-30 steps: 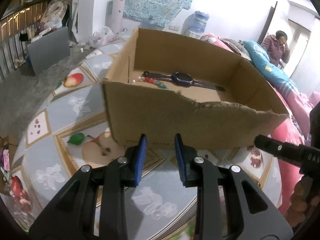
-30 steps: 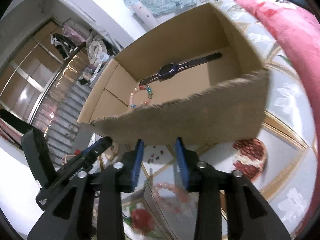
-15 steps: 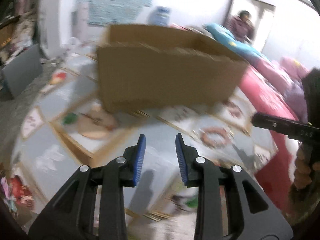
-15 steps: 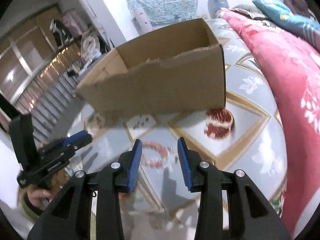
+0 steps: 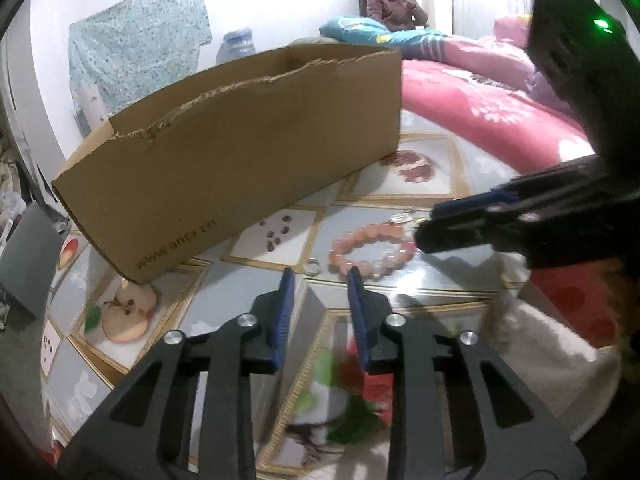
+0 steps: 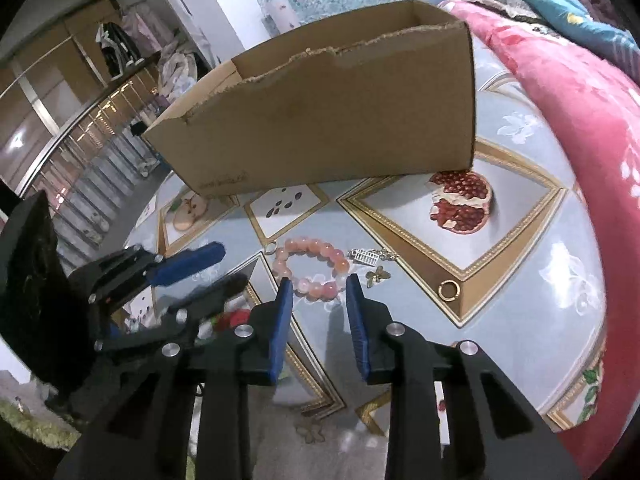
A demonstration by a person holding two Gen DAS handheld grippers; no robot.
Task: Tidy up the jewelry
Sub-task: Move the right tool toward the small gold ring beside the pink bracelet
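A pink bead bracelet (image 6: pixel 310 266) lies on the patterned tabletop, just beyond my right gripper (image 6: pixel 316 284), which is open and empty with its tips near the bracelet's near side. The bracelet also shows in the left wrist view (image 5: pixel 370 250), ahead and right of my open, empty left gripper (image 5: pixel 320 276). A small silver ring (image 5: pixel 313 267) lies by the bracelet. A silver charm (image 6: pixel 366 257), a gold charm (image 6: pixel 378 275) and a gold ring (image 6: pixel 449 290) lie to the right. The cardboard box (image 6: pixel 320 120) stands behind; its inside is hidden.
The table (image 6: pixel 540 264) has a fruit-print cloth. A pink quilted bed (image 5: pixel 480 108) borders the right side, with a person (image 5: pixel 394 4) sitting at its far end. The other gripper (image 5: pixel 500 220) reaches in from the right in the left wrist view.
Both grippers have pulled back and dropped low from above the box to the table in front of it. The box's inside has gone out of sight and the pink bracelet has come into view.
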